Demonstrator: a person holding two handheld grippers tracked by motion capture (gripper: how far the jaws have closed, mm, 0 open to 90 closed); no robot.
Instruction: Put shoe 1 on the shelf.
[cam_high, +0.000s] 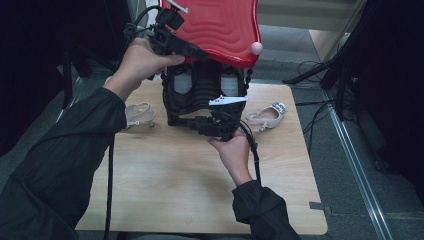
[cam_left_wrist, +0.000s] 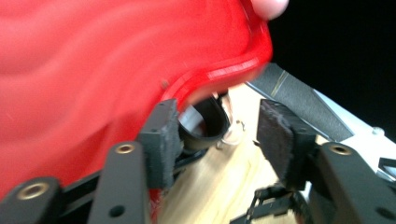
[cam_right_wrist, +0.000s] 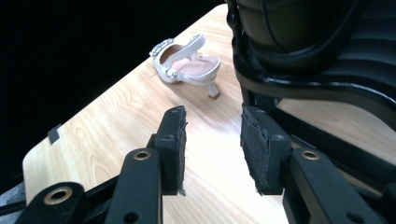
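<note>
Nearest the person, the right gripper (cam_high: 212, 126) sits low at the front base of the black stand (cam_high: 197, 95), its jaws parted with bare tabletop between the pads and nothing gripped; placed there, it looks meant to steady or let go of the frame's bottom bar. Beyond it, one pale shoe (cam_right_wrist: 189, 63) lies on the wooden table (cam_high: 175, 190) to the right of the stand and another (cam_high: 139, 114) to the left, both out of the way of the work. Farther up, the left gripper (cam_high: 192, 51) stands open at the lower rim of the red lid (cam_high: 220, 25), which is tilted up over the stand, the pads either side of the edge but probably not pressing; blur makes that uncertain. The lid's top is cut off by the frame, and what the stand holds underneath is too dark to make out.
</note>
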